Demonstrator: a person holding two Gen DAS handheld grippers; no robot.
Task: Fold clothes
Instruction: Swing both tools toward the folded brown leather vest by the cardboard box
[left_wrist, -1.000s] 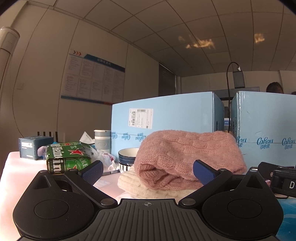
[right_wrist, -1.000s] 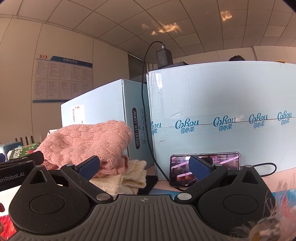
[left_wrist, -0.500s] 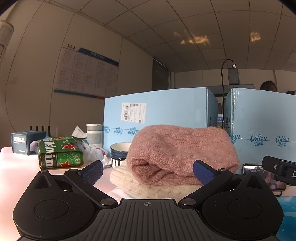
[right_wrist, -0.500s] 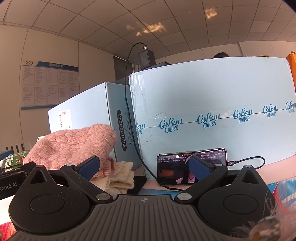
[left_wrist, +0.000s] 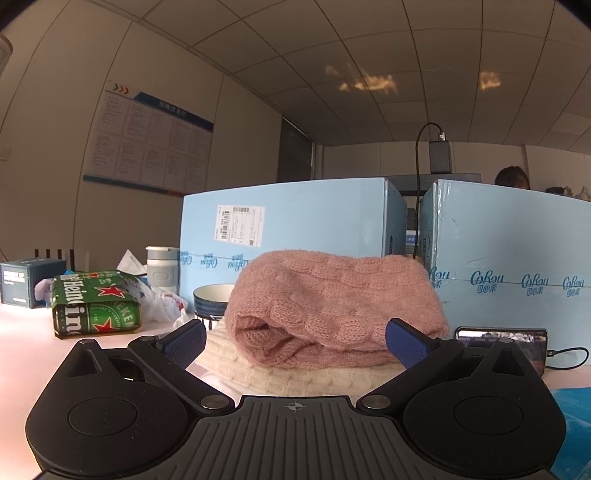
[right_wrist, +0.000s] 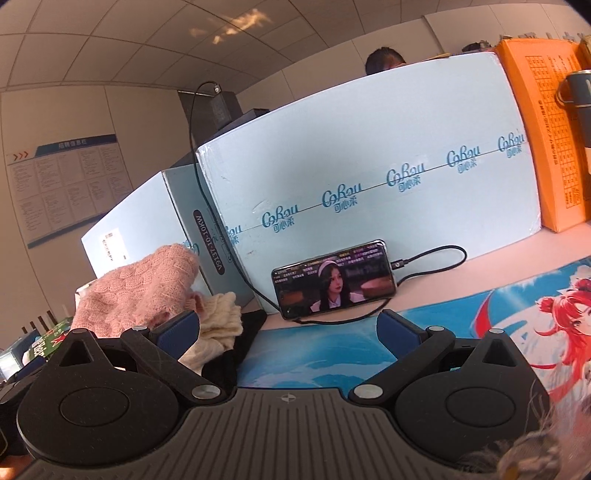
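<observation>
At the far left of the left wrist view, a dark small box (left_wrist: 29, 281) stands on the desk (left_wrist: 26, 339), and just beside it lies a green beer carton (left_wrist: 96, 302) with red stars. Behind the carton there is a crumpled white plastic bag (left_wrist: 162, 302) and a grey-lidded cup (left_wrist: 162, 266). A striped blue bowl (left_wrist: 211, 303) sits near the clothes. In the middle, the folded pink sweater (left_wrist: 332, 306) lies on top of the folded cream sweater (left_wrist: 295, 373); both rest on the desk in front of a light blue box (left_wrist: 295, 218). The left gripper (left_wrist: 295, 341) points at this pile, its jaws wide apart and holding nothing. To the right, a phone (left_wrist: 517, 339) leans against a second light blue box (left_wrist: 517, 258).

From the right wrist view, the same pile is at the left: pink sweater (right_wrist: 140, 288) above, cream sweater (right_wrist: 218, 325) below, with a black cloth (right_wrist: 243, 339) just beside them. The right gripper (right_wrist: 288, 332) has its jaws also wide apart and empty, over a blue printed mat (right_wrist: 332, 350). The phone (right_wrist: 334, 282) shows a video and has a black cable (right_wrist: 436, 254) plugged in. Further right stands an orange box (right_wrist: 543, 140).
</observation>
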